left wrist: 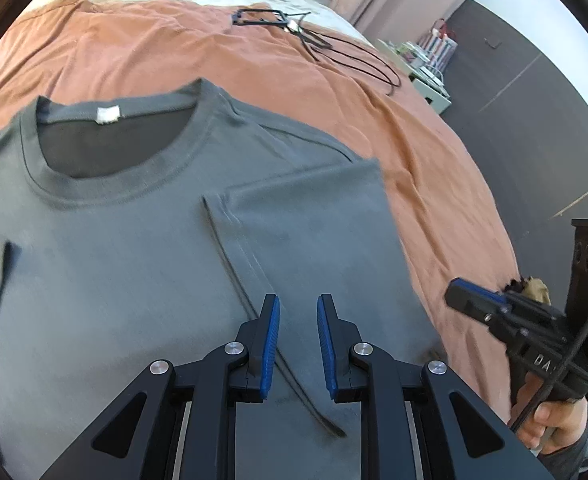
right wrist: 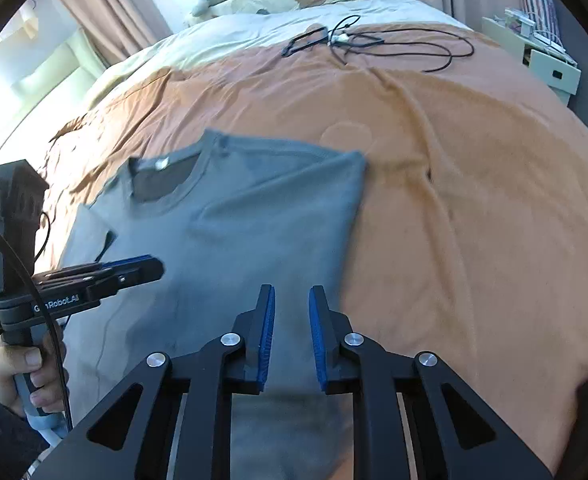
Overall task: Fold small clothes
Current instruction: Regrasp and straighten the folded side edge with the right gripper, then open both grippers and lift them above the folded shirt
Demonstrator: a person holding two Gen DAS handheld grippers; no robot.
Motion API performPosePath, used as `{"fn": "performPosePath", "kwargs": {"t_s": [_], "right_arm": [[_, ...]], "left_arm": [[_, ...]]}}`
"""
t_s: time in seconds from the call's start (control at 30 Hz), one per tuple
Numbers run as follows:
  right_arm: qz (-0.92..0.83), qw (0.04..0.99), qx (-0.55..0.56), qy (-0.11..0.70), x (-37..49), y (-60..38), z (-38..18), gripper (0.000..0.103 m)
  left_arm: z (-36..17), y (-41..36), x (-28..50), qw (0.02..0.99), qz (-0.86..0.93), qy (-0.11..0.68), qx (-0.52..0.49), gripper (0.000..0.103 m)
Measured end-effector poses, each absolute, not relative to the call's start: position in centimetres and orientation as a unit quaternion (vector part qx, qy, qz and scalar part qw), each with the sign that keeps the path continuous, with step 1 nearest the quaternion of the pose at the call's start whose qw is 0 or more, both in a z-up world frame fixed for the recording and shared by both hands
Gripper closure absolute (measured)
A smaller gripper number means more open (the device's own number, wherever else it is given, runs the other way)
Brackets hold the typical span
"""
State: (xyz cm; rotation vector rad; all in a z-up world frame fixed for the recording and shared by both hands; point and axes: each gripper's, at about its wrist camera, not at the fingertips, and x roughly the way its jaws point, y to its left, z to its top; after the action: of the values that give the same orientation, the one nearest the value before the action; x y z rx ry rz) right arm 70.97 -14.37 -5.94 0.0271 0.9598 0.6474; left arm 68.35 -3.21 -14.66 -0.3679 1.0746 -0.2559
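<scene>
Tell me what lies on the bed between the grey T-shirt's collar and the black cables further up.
Nothing: between the T-shirt collar and the black cables there is only bare, wrinkled orange bedspread. The right wrist view shows it best.

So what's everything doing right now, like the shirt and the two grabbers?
T-shirt: lying flat on the orange blanket, both sleeves folded in over the front.
Left gripper: slightly open, holding nothing, above the shirt.
Right gripper: slightly open, holding nothing, above the shirt's edge.
Black cables: loose and tangled, farther up the bed.
</scene>
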Motion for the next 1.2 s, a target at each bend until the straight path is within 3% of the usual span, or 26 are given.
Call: {"fn": "performPosePath", "kwargs": {"t_s": [0.47, 0.5, 0.6, 0.87, 1.2], "right_arm": [[0.308, 0.810, 0.021, 0.499, 70.3, -16.9, -10.6, 0.092], [0.299, 0.810, 0.024, 0.503, 70.5, -17.4, -10.9, 0.098], [0.294, 0.809, 0.039, 0.507, 71.1, -18.8, -11.4, 0.103], [0.265, 0.820, 0.058, 0.503, 70.0, -20.2, -11.3, 0.103], [0.248, 0.828, 0.074, 0.498, 66.6, -21.6, -8.5, 0.101]], "left_arm": [[-16.9, -6.2, 65.9, 0.809, -0.148, 0.529, -0.208, 0.083], [-17.1, -6.5, 65.8, 0.808, -0.151, 0.531, -0.206, 0.083], [-18.0, -7.7, 65.6, 0.800, -0.157, 0.543, -0.201, 0.087], [-19.1, -8.9, 63.9, 0.791, -0.166, 0.556, -0.193, 0.091], [-16.2, -7.2, 61.3, 0.801, -0.145, 0.546, -0.196, 0.091]]}}
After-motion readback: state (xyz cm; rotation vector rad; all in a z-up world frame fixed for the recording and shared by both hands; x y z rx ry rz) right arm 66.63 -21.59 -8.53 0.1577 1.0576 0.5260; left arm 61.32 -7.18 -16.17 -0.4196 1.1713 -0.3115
